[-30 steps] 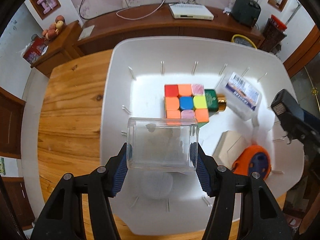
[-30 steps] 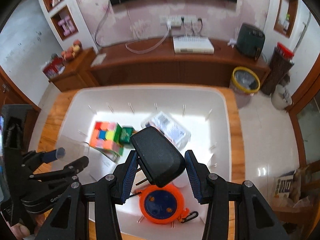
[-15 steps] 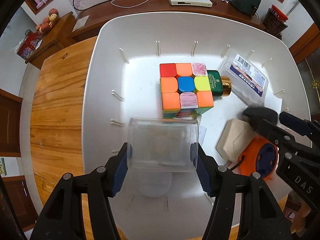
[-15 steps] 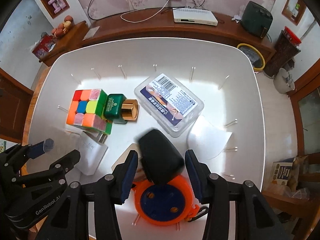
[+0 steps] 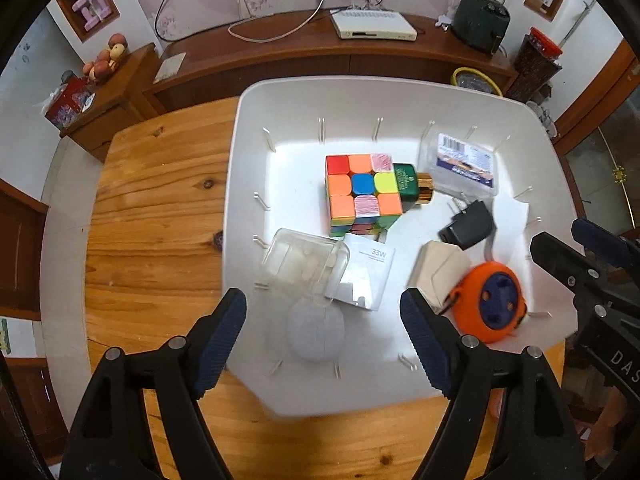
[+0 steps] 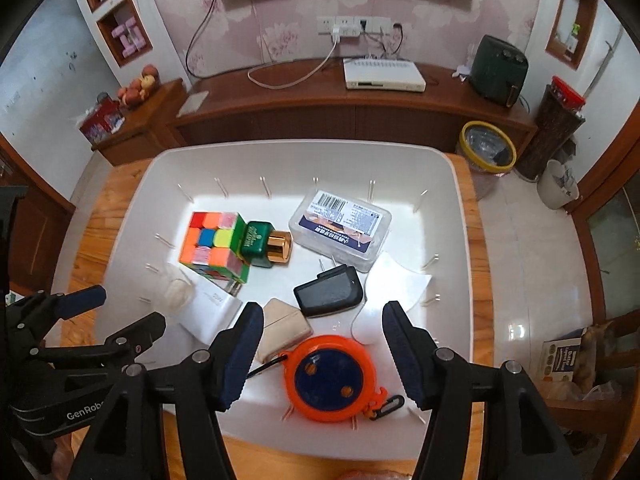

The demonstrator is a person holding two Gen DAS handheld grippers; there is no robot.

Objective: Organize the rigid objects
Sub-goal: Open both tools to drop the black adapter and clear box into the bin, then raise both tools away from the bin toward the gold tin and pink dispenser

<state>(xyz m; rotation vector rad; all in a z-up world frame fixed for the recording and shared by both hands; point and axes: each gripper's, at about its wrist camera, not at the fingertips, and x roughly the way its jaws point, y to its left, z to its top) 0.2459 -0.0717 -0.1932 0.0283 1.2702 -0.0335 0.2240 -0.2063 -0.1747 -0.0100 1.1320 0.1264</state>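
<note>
A white tray [image 5: 248, 168] on the wooden table holds the objects. A clear plastic box [image 5: 304, 266] lies at its left side, against a white 33W charger [image 5: 366, 278]. A black plug adapter [image 5: 466, 226] lies in the middle, also in the right wrist view [image 6: 330, 290]. My left gripper [image 5: 324, 332] is open and empty above the tray's near edge, just behind the clear box. My right gripper [image 6: 322, 354] is open and empty above an orange and blue tape measure [image 6: 330, 378], just behind the adapter.
The tray also holds a colour cube [image 5: 362, 192], a green bottle with a gold cap [image 5: 412, 192], a labelled clear case [image 5: 460, 164], a beige block [image 5: 438, 270], a round white lid [image 5: 316, 330] and white paper [image 6: 394, 288]. Bare wood [image 5: 160, 220] lies left of the tray.
My left gripper opened and let the clear box drop into the tray. My right gripper opened and left the black adapter in the tray. Both grippers pulled back.
</note>
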